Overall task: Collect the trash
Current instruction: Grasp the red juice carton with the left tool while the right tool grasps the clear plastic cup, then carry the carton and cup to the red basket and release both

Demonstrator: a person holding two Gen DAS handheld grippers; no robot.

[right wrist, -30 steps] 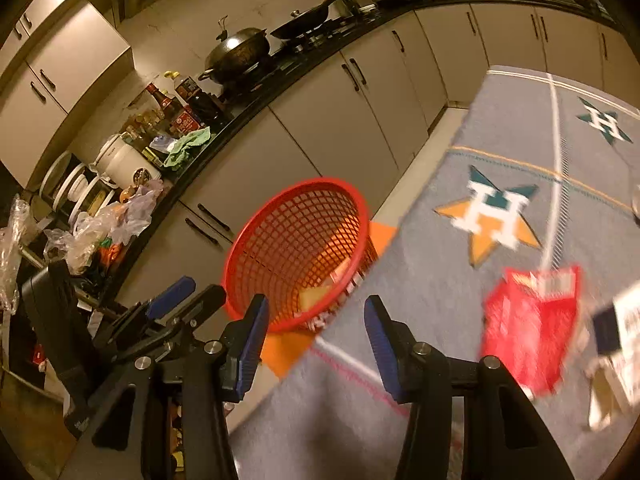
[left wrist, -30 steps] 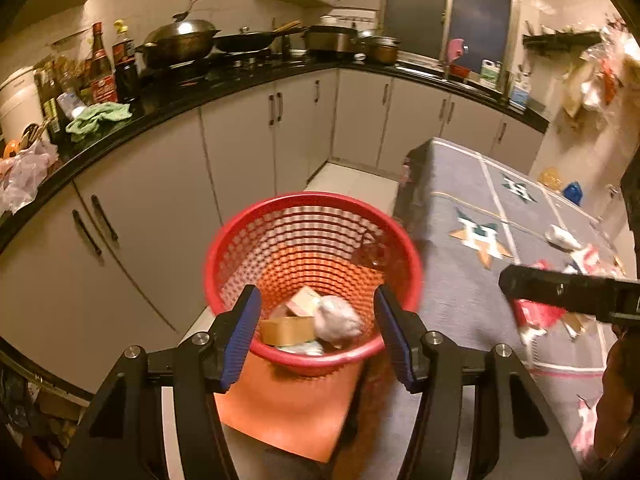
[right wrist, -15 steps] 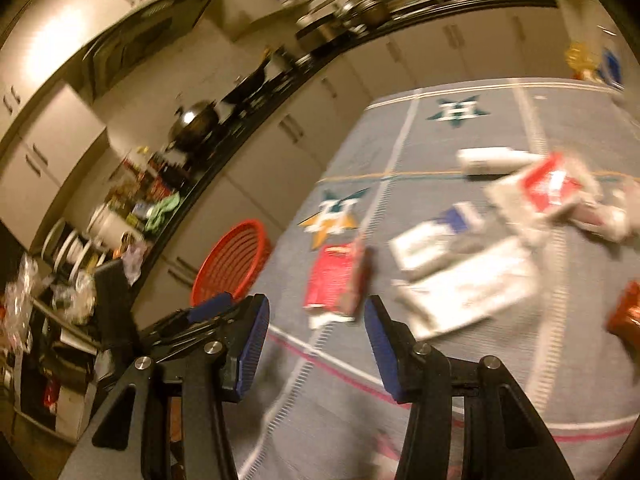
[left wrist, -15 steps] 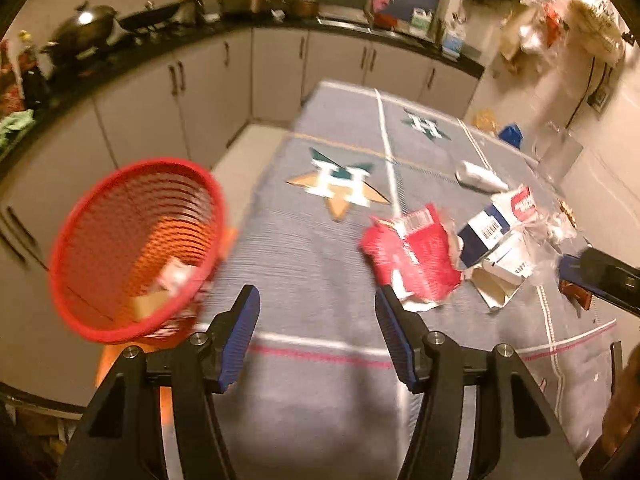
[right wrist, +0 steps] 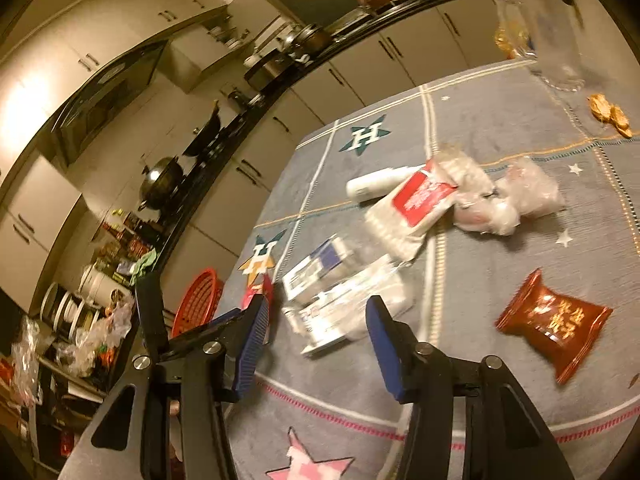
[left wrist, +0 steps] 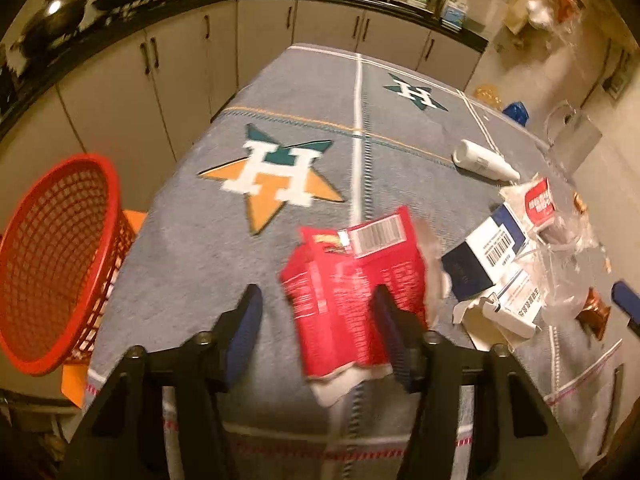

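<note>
The red snack packet (left wrist: 352, 272) lies flat on the grey star-print tablecloth (left wrist: 180, 264). My left gripper (left wrist: 318, 320) hovers over its near end with jaws closing; the right finger overlaps the packet and the left one stands clear, so nothing is pressed. My right gripper (right wrist: 318, 340) is empty, jaws opening slightly, just short of a flattened white carton under clear plastic (right wrist: 348, 300). Around it lie a blue-and-white box (right wrist: 316, 264), a red-and-white pack (right wrist: 420, 200), a white bottle (right wrist: 376, 182), crumpled plastic (right wrist: 508, 204) and a brown snack bag (right wrist: 552, 320). The red mesh basket (left wrist: 52, 260) stands off the table's left edge.
A clear glass container (right wrist: 552, 40) and some golden scraps (right wrist: 608, 116) sit at the table's far right. Kitchen cabinets and a dark counter with pots (left wrist: 60, 12) run behind the table. An orange stool (left wrist: 132, 216) is under the basket.
Both views have swung from the red basket to the trash on the table. The left gripper has come down over the red packet and its jaws have narrowed. The right gripper now faces the white carton.
</note>
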